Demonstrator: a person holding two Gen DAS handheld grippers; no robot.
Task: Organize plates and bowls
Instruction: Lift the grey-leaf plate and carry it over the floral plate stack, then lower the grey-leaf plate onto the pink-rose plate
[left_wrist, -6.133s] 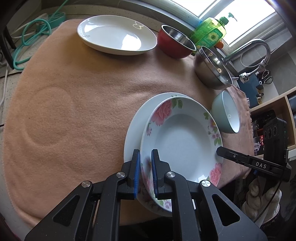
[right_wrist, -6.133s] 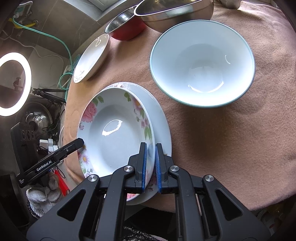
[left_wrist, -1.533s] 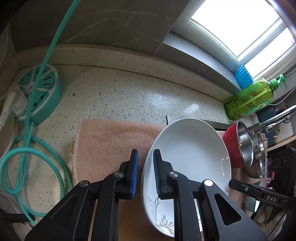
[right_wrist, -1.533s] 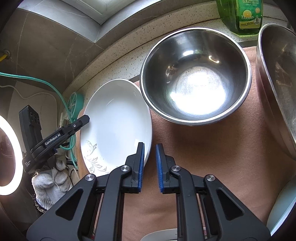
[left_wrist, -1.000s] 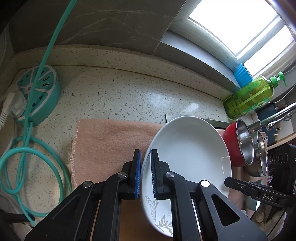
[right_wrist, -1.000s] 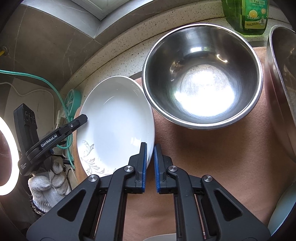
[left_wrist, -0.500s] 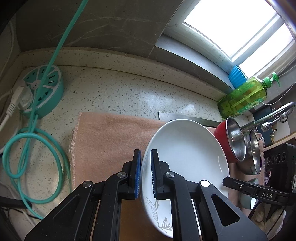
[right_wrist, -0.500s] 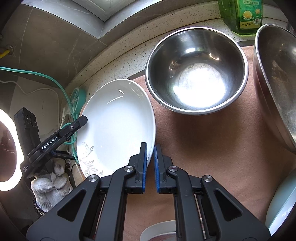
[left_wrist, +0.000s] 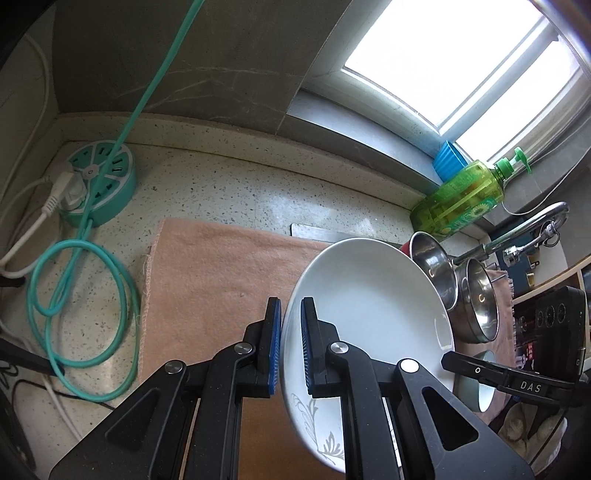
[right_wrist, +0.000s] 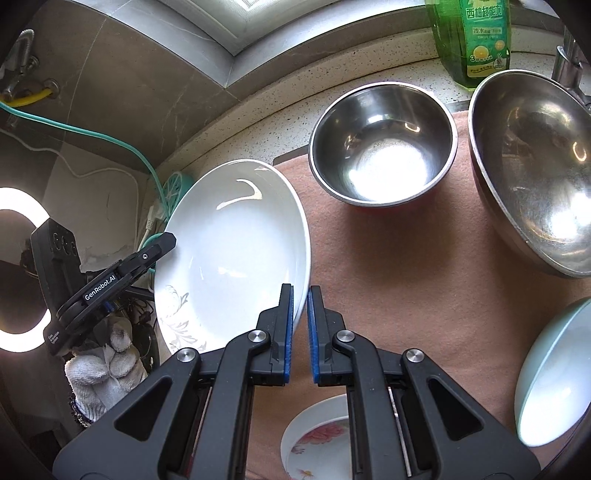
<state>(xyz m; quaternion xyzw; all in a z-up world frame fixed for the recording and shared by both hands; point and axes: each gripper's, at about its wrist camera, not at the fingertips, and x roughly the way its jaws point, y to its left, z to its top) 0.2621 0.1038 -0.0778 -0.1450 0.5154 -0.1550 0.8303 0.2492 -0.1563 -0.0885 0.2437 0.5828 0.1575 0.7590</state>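
The white plate (left_wrist: 373, 310) sat in the lower centre of the left wrist frame, its left rim caught between the nearly closed left tongs (left_wrist: 291, 347), tilted above the peach cloth (left_wrist: 214, 280) on the tabletop (left_wrist: 229, 192). In the right wrist frame the same plate (right_wrist: 232, 254) filled the left centre, its right rim pinched by the narrowly parted right tongs (right_wrist: 300, 332). A steel bowl (right_wrist: 382, 144) lay upper centre, a larger steel bowl (right_wrist: 535, 173) upper right.
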